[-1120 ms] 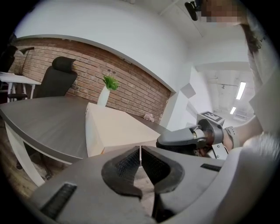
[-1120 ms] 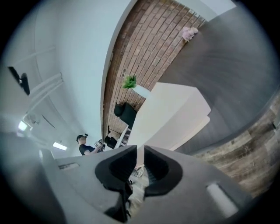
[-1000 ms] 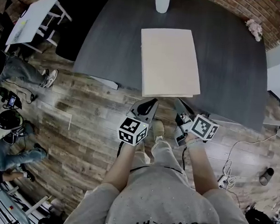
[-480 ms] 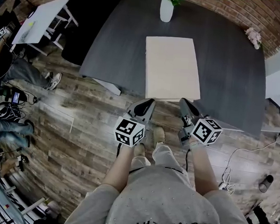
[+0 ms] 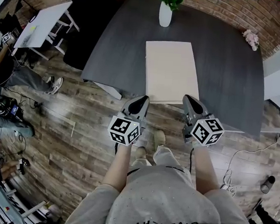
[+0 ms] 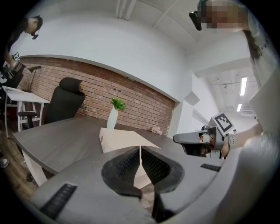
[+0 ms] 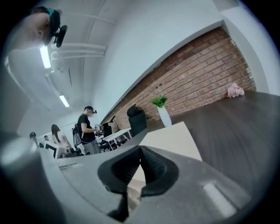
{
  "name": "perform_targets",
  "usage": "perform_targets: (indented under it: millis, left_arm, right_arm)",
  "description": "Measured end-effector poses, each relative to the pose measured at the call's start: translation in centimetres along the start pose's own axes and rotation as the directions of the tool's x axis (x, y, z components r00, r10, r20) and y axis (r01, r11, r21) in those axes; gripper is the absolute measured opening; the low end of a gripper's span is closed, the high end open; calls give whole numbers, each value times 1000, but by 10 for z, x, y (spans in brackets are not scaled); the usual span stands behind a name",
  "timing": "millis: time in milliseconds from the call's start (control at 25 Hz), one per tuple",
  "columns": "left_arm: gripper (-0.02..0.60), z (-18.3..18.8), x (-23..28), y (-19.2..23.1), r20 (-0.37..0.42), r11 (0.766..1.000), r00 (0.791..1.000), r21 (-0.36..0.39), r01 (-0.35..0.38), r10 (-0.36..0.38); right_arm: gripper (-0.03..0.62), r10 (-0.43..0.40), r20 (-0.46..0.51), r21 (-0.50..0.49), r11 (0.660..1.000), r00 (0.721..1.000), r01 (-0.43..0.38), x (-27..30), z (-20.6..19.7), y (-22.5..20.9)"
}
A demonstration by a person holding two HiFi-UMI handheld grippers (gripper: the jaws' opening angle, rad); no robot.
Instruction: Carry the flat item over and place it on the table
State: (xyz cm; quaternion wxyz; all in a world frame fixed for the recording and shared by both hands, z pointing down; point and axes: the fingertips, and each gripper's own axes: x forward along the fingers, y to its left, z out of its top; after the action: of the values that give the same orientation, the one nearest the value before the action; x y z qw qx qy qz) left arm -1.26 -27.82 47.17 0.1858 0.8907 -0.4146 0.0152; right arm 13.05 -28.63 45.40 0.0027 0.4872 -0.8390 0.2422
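The flat item is a pale beige board (image 5: 172, 71) lying flat on the dark grey table (image 5: 227, 76), its near edge close to the table's front edge. My left gripper (image 5: 141, 100) hovers just off the board's near left corner, shut with nothing in it. My right gripper (image 5: 188, 99) hovers at the near right corner, also shut and empty. In the left gripper view the board (image 6: 120, 138) lies beyond the shut left gripper (image 6: 140, 151), and the right gripper (image 6: 192, 139) shows to the right. In the right gripper view the board (image 7: 173, 138) lies past the shut right gripper (image 7: 140, 151).
A white vase with a green plant (image 5: 165, 13) stands at the table's far edge and a pink soft toy (image 5: 252, 39) at its far right. A black office chair (image 5: 86, 30), a white desk (image 5: 41, 22) and people stand to the left. Cables lie on the wooden floor (image 5: 82, 129).
Both grippers have risen in front of the table. The right one has rolled, so its marker cube faces differently. The board has stayed where it lies.
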Motion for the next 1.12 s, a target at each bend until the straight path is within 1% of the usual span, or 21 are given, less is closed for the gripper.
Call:
perform_targets:
  millis: [120,240,600,800,1120]
  left_arm:
    - [8,11,-2,4,19,1000,1000,7,-6,6]
    - [8,22,-2,4,39,1000,999,15,-12,12]
    - [9,40,-4,1,73,1000,997,26,-14,12]
    - [8,48,-3,0,84,999,996,31,-14,11]
    - [8,64,-3,-2,114,999,993,45,-20,15]
  right_arm:
    - [-3,-10,16,-55,998,1000,11,-1,10,1]
    - [-3,-17,33,-86,996,999,20,-5,19,1]
    - [-5,-34,80,-154,987,996,46,-14,40,3]
    - [-5,-33,107,-161,986,994,50,-18,51,5]
    - [-5,-32,144,-247,967,989,67,-25,70,9]
